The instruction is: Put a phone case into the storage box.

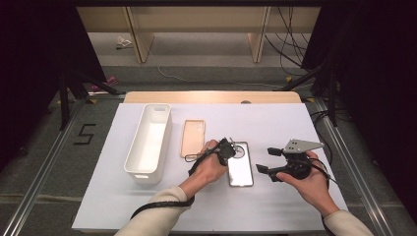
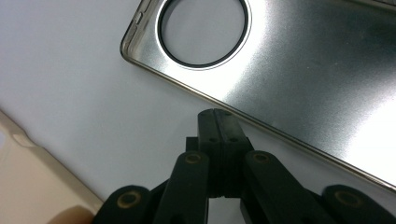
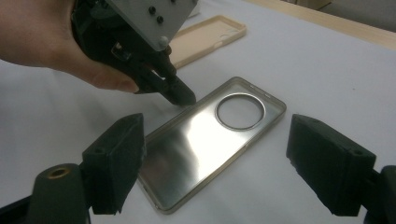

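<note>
A shiny silver phone case [image 1: 240, 164] with a round camera hole lies flat on the white table top. My left gripper [image 1: 230, 149] is shut with nothing between its jaws, its tip [image 2: 218, 114] resting at the case's long left edge [image 2: 261, 126]. In the right gripper view the same tip [image 3: 183, 97] touches the case [image 3: 205, 140]. My right gripper [image 1: 264, 161] is held to the right of the case, jaws wide open and empty, framing the case in its own view [image 3: 215, 163]. A beige phone case [image 1: 193, 137] lies to the left.
A long white bin [image 1: 149, 142] stands on the left of the white mat [image 1: 275, 123]. The beige case [image 3: 210, 35] lies between the bin and the silver case. Cables trail from both grippers toward the table's front edge.
</note>
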Demonstrator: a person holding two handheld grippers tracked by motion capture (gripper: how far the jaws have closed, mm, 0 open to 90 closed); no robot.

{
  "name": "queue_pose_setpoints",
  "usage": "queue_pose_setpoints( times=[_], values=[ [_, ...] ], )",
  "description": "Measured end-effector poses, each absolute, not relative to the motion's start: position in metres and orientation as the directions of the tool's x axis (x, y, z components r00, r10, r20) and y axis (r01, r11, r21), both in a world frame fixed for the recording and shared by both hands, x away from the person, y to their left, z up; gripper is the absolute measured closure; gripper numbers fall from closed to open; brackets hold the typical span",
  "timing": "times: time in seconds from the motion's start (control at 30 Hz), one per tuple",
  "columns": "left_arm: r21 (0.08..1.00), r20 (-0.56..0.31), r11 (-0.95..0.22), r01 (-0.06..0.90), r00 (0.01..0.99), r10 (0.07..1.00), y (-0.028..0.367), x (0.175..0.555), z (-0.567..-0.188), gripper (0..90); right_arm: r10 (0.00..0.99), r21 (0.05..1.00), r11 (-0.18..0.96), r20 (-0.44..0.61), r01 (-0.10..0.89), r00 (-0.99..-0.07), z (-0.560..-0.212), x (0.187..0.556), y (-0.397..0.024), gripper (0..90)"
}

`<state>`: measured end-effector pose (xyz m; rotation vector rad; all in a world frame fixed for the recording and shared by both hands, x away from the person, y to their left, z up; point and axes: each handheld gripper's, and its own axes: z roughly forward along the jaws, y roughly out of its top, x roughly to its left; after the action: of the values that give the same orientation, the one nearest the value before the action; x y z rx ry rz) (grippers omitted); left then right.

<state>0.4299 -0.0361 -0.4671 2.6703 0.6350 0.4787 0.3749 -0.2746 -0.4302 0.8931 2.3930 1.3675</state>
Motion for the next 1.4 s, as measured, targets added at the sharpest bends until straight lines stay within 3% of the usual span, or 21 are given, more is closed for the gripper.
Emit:
queue_pose_setpoints(
  times=[0.2,0.33,0.37,0.4,0.43,0.53,0.57,0.67,0.87,1.0,1.4],
  values=[
    [0.448,0.254,-0.831,0.331,0.844,0.473,-0.023,0.42,-0.462,83.3,0.598,0.82,0.43,0.054,0.378,-0.799,-0.432,0.375,-0.271,20.2],
    [0.511,0.246,-0.799,0.318,0.836,0.49,-0.004,0.406,-0.451,72.9,0.556,0.778,0.526,-0.007,0.345,-0.831,-0.43,0.375,-0.264,20.1],
    [0.535,0.234,-0.782,0.32,0.833,0.501,0.001,0.403,-0.448,68.0,0.541,0.763,0.55,-0.018,0.338,-0.841,-0.431,0.375,-0.262,20.1],
    [0.558,0.22,-0.763,0.325,0.829,0.514,0.006,0.399,-0.445,55.0,0.508,0.729,0.603,-0.037,0.324,-0.861,-0.432,0.376,-0.256,20.1],
    [0.581,0.209,-0.744,0.331,0.822,0.529,0.012,0.396,-0.442,55.0,0.508,0.729,0.603,-0.037,0.324,-0.861,-0.432,0.376,-0.256,20.1],
    [0.638,0.153,-0.679,0.363,0.805,0.574,0.029,0.385,-0.434,30.2,0.453,0.675,0.678,-0.071,0.291,-0.889,-0.435,0.378,-0.243,20.1],
    [0.659,0.134,-0.658,0.364,0.804,0.579,0.035,0.382,-0.431,30.2,0.453,0.675,0.678,-0.071,0.291,-0.889,-0.435,0.378,-0.243,20.1],
    [0.708,0.1,-0.605,0.364,0.797,0.596,0.052,0.373,-0.423,17.0,0.42,0.637,0.72,-0.084,0.275,-0.904,-0.435,0.381,-0.234,19.4],
    [0.774,0.085,-0.542,0.328,0.794,0.603,0.085,0.351,-0.417,1.5,0.33,0.525,0.821,-0.116,0.225,-0.937,-0.437,0.386,-0.218,19.2],
    [0.797,0.061,-0.506,0.33,0.789,0.611,0.092,0.342,-0.418,0.0,0.279,0.458,0.868,-0.134,0.191,-0.951,-0.436,0.388,-0.205,19.7],
    [0.831,0.107,-0.492,0.262,0.792,0.602,0.109,0.324,-0.421,0.0,0.141,0.277,0.957,-0.175,0.089,-0.974,-0.444,0.389,-0.172,24.5]
  ],
)
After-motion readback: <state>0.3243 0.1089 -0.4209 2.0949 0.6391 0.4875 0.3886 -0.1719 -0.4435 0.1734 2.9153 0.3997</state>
